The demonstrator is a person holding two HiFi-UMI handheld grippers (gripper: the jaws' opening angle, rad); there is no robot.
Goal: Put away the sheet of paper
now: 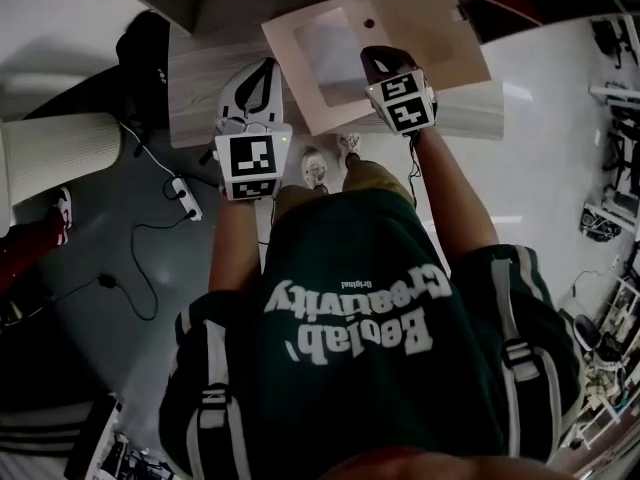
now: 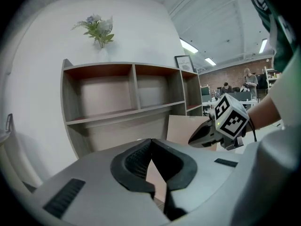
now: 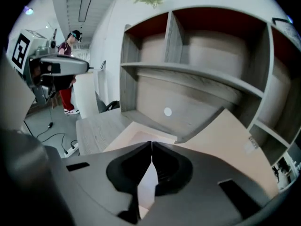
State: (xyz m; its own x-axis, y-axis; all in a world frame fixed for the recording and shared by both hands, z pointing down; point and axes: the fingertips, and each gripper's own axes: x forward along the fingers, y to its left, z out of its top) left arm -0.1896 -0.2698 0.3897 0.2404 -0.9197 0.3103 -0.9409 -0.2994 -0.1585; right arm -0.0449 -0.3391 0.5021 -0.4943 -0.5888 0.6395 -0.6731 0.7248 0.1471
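A tan folder (image 1: 430, 28) with a pale sheet of paper (image 1: 330, 53) lying on it hangs tilted above the wooden desk (image 1: 200, 88). My right gripper (image 1: 375, 60) is shut on the folder's near edge; in the right gripper view the jaws (image 3: 151, 147) meet with the folder (image 3: 225, 135) spreading out beyond them. My left gripper (image 1: 268, 68) is at the folder's left edge. In the left gripper view its jaws (image 2: 151, 157) are closed, and tan folder (image 2: 186, 126) shows in the gap under the tips. The right gripper (image 2: 193, 139) is at that view's right.
A wooden shelf unit with open compartments (image 2: 127, 93) (image 3: 211, 55) stands on the desk against the wall, with flowers (image 2: 98, 29) on top. A power strip and cables (image 1: 185, 198) lie on the floor at the left, beside a white ribbed object (image 1: 60, 153).
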